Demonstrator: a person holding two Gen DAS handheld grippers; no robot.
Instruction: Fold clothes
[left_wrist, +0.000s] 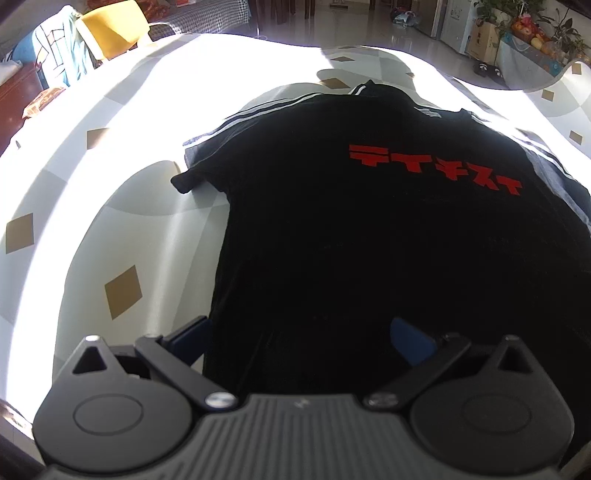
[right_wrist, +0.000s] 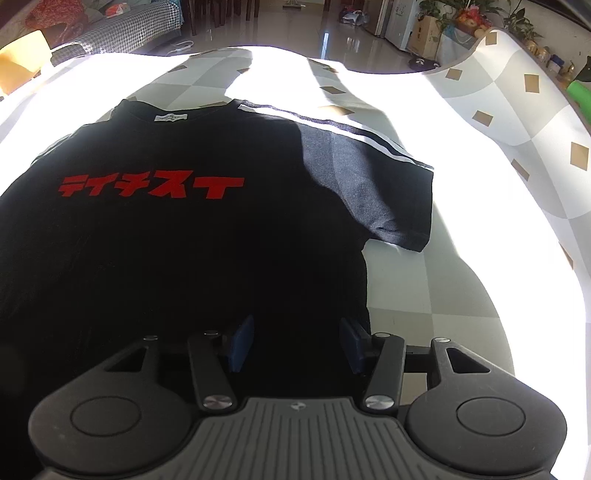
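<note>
A black T-shirt (left_wrist: 369, 240) (right_wrist: 184, 258) with red lettering (left_wrist: 436, 168) (right_wrist: 151, 186) lies flat, front up, on the table (left_wrist: 110, 184) (right_wrist: 461, 277). Its collar points away from me and both short sleeves are spread out. My left gripper (left_wrist: 301, 339) is open wide over the near left part of the hem, and its left blue pad (left_wrist: 192, 339) is just off the shirt's edge. My right gripper (right_wrist: 297, 343) is open about halfway over the near right corner of the hem. Black cloth shows between its pads (right_wrist: 242, 343), which do not press on it.
The table wears a grey-and-white checked cloth with brown diamonds, half in bright sun. A yellow chair (left_wrist: 110, 29) draped with clothes (left_wrist: 59, 55) stands beyond the far left edge. A patterned sofa (right_wrist: 129, 26), boxes and plants (left_wrist: 517, 33) stand further back. A green object (right_wrist: 580, 98) sits at the right.
</note>
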